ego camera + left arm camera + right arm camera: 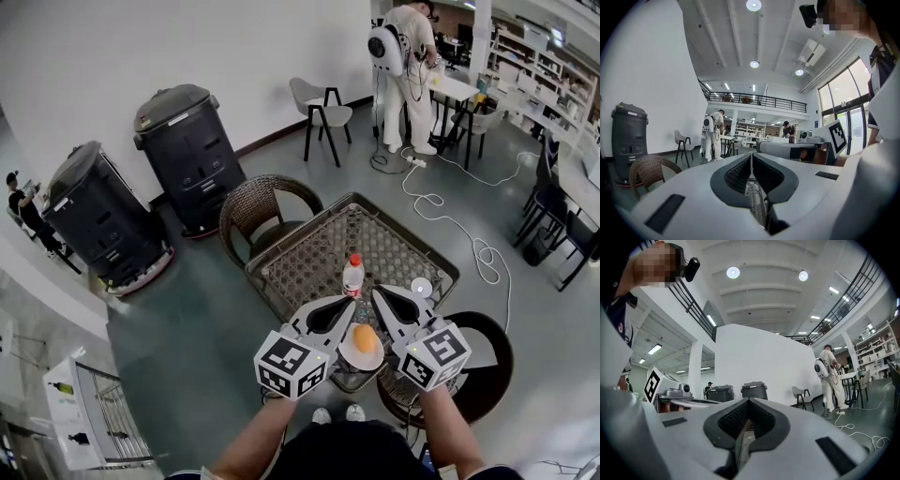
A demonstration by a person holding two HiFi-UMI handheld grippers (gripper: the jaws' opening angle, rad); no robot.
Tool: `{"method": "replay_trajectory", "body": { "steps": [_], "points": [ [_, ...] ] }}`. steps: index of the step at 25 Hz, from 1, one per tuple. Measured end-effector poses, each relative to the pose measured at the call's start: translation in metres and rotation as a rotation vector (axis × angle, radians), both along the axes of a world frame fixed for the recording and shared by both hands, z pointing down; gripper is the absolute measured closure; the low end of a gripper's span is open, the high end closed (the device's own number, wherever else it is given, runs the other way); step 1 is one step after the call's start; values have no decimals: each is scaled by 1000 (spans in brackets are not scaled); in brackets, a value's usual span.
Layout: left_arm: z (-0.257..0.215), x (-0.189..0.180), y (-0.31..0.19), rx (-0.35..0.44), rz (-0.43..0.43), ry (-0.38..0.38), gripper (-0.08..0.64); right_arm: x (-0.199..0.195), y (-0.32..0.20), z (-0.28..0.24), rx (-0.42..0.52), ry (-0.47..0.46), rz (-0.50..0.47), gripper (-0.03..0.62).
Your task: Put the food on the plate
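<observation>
1. Head view: orange food (363, 337) on a white plate (361, 359), at the near edge of the mesh-topped table (300, 232), between the two grippers.
2. Left gripper (348, 303): jaws pressed together, nothing between them. Right gripper (379, 293): the same, closed and empty.
3. Just beyond the two tips: an upright bottle with a red cap (352, 275). To its right, near the table's right edge: a small white round object (421, 287), too small to identify.
4. Against the table's far left edge: a wicker chair (267, 202). At the near right corner: a dark round seat (486, 367).
5. Left of the table: open grey floor out to two dark bins (192, 155) by the wall. To the right: a white cable (480, 251) looping across the floor.
6. Only in the head view: plate, food and bottle.
7. Only in the gripper views: ceiling lights, a railed upper level, and each gripper's jaw pads up close.
</observation>
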State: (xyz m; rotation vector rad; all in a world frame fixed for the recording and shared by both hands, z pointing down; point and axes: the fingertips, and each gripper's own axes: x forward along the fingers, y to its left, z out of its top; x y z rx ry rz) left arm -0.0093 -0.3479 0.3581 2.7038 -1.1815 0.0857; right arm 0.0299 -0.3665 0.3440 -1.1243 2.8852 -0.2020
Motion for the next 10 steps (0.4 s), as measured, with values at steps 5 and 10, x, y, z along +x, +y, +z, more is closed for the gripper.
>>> {"method": "replay_trajectory", "body": {
  "steps": [5,10],
  "points": [
    [0,-1,1,-4,0,5,538,-2,0,-4,3,-8,0,588],
    [1,0,1,0,4,6,538,-2,0,-3,5,-10,11,588]
  ]
}}
